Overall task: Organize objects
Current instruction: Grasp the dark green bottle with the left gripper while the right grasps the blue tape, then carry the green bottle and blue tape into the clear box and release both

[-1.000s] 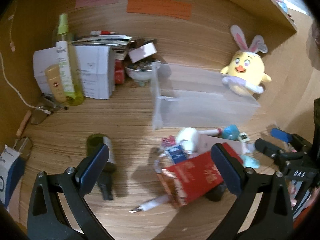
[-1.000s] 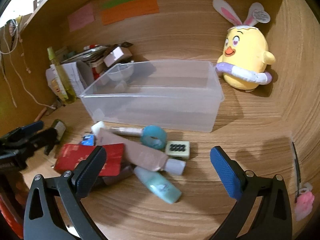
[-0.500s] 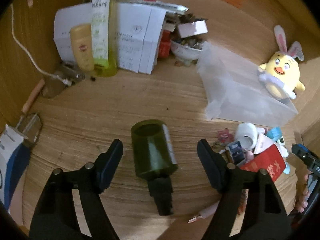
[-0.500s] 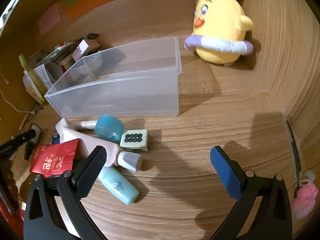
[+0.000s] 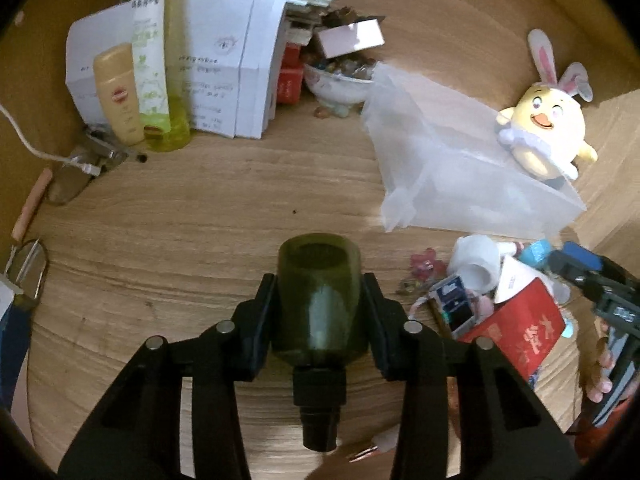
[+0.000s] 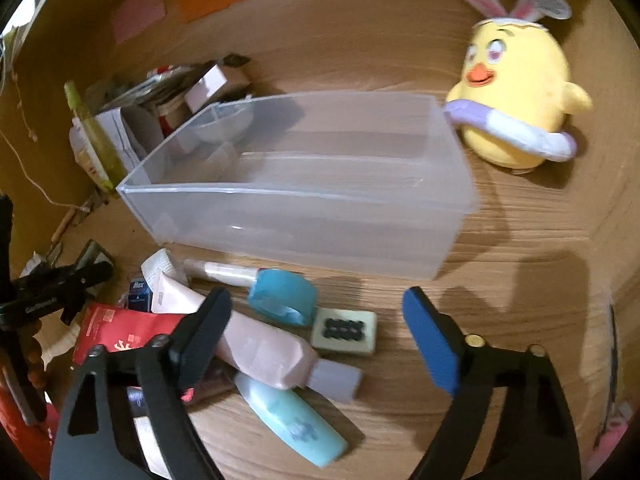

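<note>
The dark green translucent bottle with a black cap (image 5: 318,312) lies on its side low in the centre of the left wrist view, base pointing up the frame, on the wood-grain desk (image 5: 208,216). The left gripper (image 5: 319,300) has just been closing, and its black pads now sit against both sides of the bottle's body.

To the right of the bottle is a heap of small items, among them a red packet with gold characters (image 5: 516,324) and a white roll of tape (image 5: 474,266). Above the heap stands the clear plastic bin (image 5: 448,152), with a yellow chick plush with rabbit ears (image 5: 544,128) behind it.

In the right wrist view, the right gripper (image 6: 316,334) has just been narrowing but stays wide apart, gripping nothing; a pink tube (image 6: 260,346), a teal ring-shaped tape dispenser (image 6: 280,294) and a pale green mahjong tile (image 6: 345,330) lie between its pads.
</note>
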{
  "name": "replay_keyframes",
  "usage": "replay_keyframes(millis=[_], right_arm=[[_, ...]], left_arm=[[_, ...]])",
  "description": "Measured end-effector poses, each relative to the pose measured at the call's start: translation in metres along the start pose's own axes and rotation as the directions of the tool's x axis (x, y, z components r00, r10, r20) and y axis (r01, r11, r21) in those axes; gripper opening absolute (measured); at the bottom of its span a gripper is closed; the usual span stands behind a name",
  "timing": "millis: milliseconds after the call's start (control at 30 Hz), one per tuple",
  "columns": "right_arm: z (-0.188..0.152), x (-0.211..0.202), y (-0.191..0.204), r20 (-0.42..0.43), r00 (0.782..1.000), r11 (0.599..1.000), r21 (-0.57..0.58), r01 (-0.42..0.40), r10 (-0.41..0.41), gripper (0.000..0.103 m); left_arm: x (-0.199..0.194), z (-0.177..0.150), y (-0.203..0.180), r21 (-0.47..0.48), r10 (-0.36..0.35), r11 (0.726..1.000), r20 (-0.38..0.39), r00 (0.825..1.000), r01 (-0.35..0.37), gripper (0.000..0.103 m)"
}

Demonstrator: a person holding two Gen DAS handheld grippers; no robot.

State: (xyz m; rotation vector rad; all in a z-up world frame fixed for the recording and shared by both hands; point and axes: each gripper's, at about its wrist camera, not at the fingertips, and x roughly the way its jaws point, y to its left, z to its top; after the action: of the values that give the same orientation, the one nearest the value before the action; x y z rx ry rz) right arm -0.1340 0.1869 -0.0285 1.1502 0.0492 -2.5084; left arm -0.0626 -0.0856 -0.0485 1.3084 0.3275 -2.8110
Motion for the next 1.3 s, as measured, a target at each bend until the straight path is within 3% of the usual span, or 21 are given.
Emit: replay_keyframes(millis=[367,800,1300], right_arm=[[-0.001,0.014,0.012,-0.019,1.0,0.999,-0.044,-0.006,0.005,0.039],[0.009,-0.025,0.016,0.089,0.996,0.999,-0.045,-0.021,0.025,0.038],[0.047,-0.07,0.013,0.257,0.966,0.998,-0.061,-0.026,0.041,0.039]], left_arm=[[-0.03,0.017,-0.029,0.053,-0.089,0.995,0.114,0.99,0.083,0.041],[-0.046,0.036,-0.056,0.1,-0.16,0.984,0.181,0.97,0.144,0.041],[-0.048,0.071,-0.073,0.111,-0.184,0.981,0.227,0.956,0.162,0.041]])
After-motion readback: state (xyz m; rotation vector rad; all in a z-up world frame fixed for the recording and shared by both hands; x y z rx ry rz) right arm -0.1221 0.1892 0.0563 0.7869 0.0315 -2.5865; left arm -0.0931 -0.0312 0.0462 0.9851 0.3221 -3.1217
